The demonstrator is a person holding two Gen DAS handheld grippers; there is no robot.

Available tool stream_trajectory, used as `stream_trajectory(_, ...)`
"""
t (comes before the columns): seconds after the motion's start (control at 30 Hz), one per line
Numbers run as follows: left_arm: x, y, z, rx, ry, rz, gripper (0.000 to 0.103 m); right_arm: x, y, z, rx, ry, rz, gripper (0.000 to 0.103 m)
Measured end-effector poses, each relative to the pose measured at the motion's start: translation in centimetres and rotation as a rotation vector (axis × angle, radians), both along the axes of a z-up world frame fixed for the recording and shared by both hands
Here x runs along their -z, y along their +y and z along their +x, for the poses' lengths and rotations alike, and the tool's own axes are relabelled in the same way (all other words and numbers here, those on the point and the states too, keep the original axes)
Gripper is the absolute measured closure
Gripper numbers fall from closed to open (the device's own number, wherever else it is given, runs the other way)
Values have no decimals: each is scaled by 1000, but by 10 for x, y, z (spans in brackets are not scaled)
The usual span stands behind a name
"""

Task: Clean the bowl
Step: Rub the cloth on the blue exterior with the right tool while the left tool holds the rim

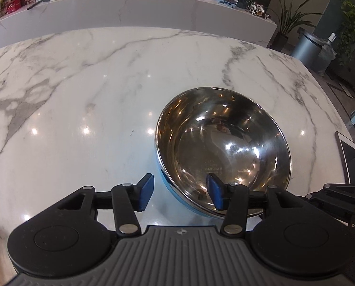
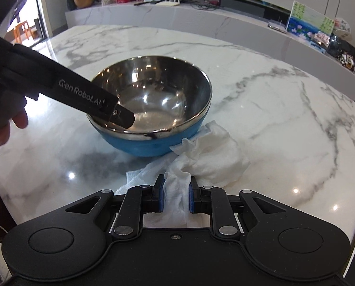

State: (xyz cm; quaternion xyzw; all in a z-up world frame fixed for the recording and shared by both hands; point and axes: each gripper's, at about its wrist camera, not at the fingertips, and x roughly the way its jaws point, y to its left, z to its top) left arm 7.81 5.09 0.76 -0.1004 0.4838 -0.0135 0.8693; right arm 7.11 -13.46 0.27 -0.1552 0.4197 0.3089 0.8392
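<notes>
A steel bowl (image 1: pixel 222 147) with a blue outside (image 2: pixel 151 109) stands on the white marble table (image 1: pixel 82 83). A small dark speck lies inside near its near wall. My left gripper (image 1: pixel 181 191) is open and straddles the bowl's near rim, one finger inside and one outside; in the right wrist view it shows as a black body (image 2: pixel 82 95) reaching over the left rim. My right gripper (image 2: pixel 176 196) is shut on a white paper towel (image 2: pixel 208 152), which lies crumpled on the table against the bowl's right front side.
A tablet or phone (image 1: pixel 351 157) lies near the table's right edge. Behind the table runs a long marble counter (image 2: pixel 177 16) with routers, pictures and ornaments. A grey bin (image 1: pixel 307 47) and plants stand on the floor to the right.
</notes>
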Motion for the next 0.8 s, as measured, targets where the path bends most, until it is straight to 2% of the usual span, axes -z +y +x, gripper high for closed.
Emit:
stream_trajectory(0.27, -1, -4, 1, 23, -10, 29, 72, 1, -5, 1, 10, -8, -28, 86)
stream_trajectory(0.43, -1, -4, 2, 25, -8, 37, 73, -8, -15, -3, -30, -30, 7, 83)
stream_trajectory(0.57, -1, -5, 1, 28, -7, 41, 73, -18, -20, -11, -94, -97, 4, 58)
stream_trajectory(0.67, -1, -4, 1, 28, -6, 37, 73, -20, -20, -14, -133, -129, -6, 56)
stream_trajectory(0.73, -1, -3, 1, 27, -6, 35, 73, -20, -20, -15, -177, -141, -27, 51)
stream_trajectory(0.8, -1, -3, 1, 26, -7, 33, 73, -19, -21, -16, -220, -152, -48, 40)
